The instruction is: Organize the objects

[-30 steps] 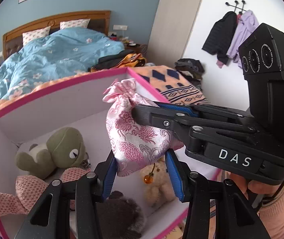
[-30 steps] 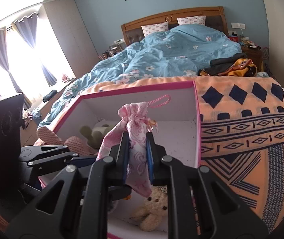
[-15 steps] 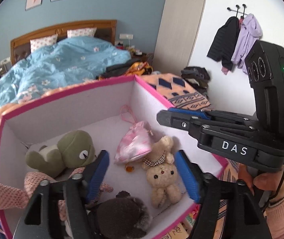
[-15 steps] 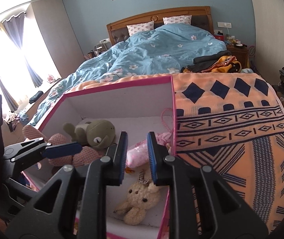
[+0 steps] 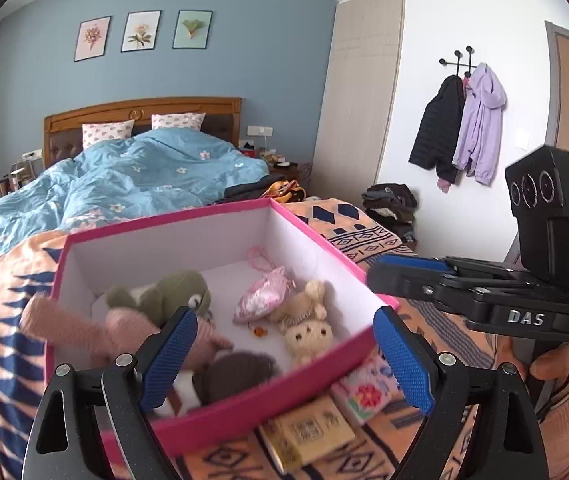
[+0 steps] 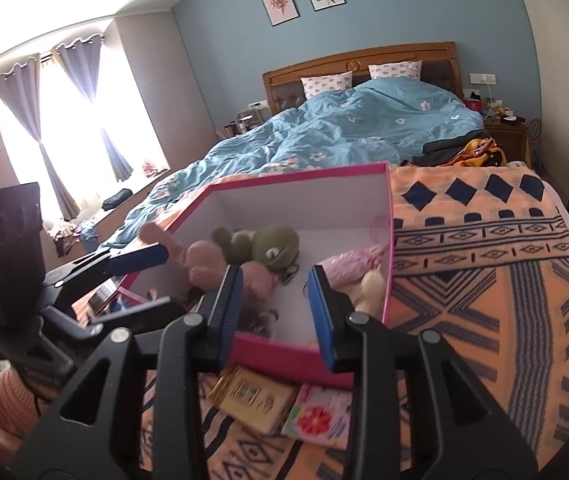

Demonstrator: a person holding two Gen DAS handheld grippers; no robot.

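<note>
Left wrist view: the left gripper (image 5: 284,354) has just been opening, and its blue ribbed pads (image 5: 168,364) stand wide apart with nothing between them. Beyond lies the square pink box (image 5: 220,424) with white inner walls, on a woven orange blanket (image 5: 360,236). Inside it, the glossy pink brocade pouch (image 5: 262,296) lies slumped beside a fuzzy cream bear (image 5: 308,326) and a green plush frog (image 5: 168,296).

Right wrist view: the right gripper (image 6: 274,312) has also just been opening; its narrower gap holds nothing. The pouch (image 6: 350,266) rests against the box's right wall (image 6: 389,240). Two flat cards (image 6: 260,400) lie on the blanket, just beside the box's near edge.
</note>
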